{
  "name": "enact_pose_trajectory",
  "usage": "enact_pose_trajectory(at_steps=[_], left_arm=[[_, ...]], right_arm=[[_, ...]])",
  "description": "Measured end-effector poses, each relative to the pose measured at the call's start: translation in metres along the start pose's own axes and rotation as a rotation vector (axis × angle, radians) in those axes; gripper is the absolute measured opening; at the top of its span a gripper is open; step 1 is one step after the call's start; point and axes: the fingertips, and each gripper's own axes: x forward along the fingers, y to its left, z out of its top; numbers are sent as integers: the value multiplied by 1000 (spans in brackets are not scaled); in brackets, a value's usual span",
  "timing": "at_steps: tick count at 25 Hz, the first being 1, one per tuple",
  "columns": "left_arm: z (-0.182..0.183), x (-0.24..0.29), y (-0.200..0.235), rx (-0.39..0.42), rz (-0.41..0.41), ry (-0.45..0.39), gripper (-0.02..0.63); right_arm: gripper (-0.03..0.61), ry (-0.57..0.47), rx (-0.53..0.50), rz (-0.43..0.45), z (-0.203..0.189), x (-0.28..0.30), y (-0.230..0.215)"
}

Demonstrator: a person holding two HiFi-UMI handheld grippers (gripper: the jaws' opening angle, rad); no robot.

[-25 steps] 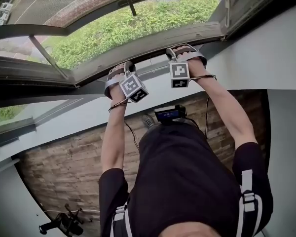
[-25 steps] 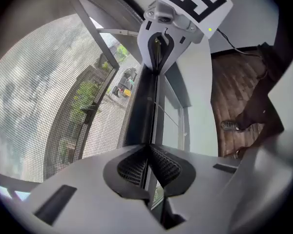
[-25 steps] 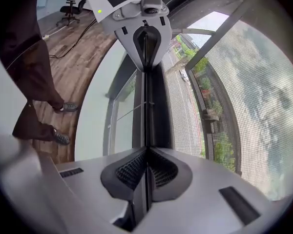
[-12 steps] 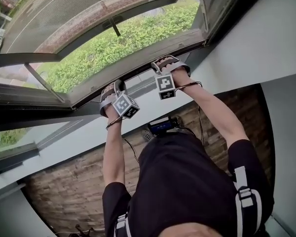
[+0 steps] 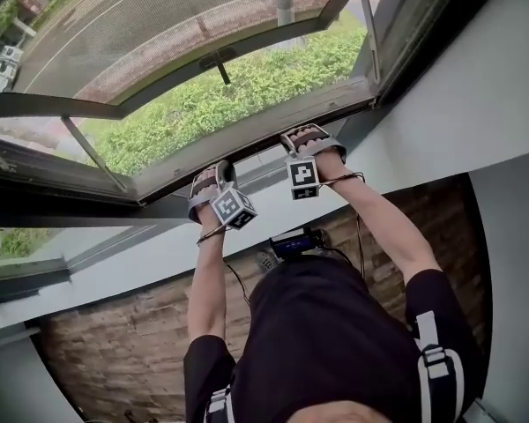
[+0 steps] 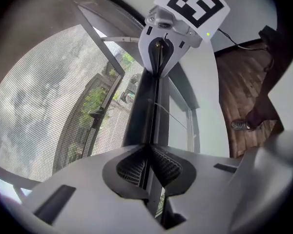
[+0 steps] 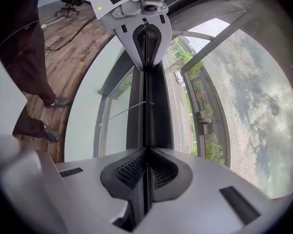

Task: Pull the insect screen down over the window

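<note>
Pinching screen bar (image 5: pixel 256 135): L tool (image 6: pixel 147 167), R tool (image 7: pixel 145 167) both clamped on it; wood floor (image 7: pixel 73 38), white wall (image 5: pixel 141 254) below.

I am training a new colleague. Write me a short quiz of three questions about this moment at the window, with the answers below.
1. True or false: the right hand-held gripper hangs free of the screen's pull bar.
2. What grows on the ground outside? A. green shrubs B. tall palms C. a wheat field
3. Fill in: in the left gripper view, the thin edge between the jaws of the left hand-held gripper belongs to the ___.
Key: 1 false, its jaws clamp the bar; 2 A; 3 pull bar.
</note>
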Motion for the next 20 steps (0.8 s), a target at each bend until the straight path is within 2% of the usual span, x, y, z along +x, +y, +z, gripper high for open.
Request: enact_pose_trajectory(at_steps=[7, 9, 11, 13, 14, 16, 18, 20], left_arm=[[0, -12, -2, 0, 16, -1, 55], [2, -22, 9, -36, 53, -14, 54], [9, -34, 15, -123, 79, -44, 54], [21, -48, 12, -278, 73, -107, 54], [27, -56, 8, -390, 54, -156, 54], [36, -76, -4, -681, -5, -285, 54], [36, -106, -15, -1016, -50, -413, 54], [22, -143, -36, -1341, -41, -505, 52]], right_arm=[[32, 24, -45, -27, -2, -11, 6], [37, 0, -21, -69, 1, -19, -2], [37, -44, 68, -78, 1, -28, -4], [37, -95, 205, -34, -5, -35, 11], [37, -125, 285, 0, -6, -38, 22], [37, -191, 462, 82, -5, -47, 43], [37, -264, 612, 171, 4, -64, 58], [37, -351, 684, 253, 11, -73, 80]])
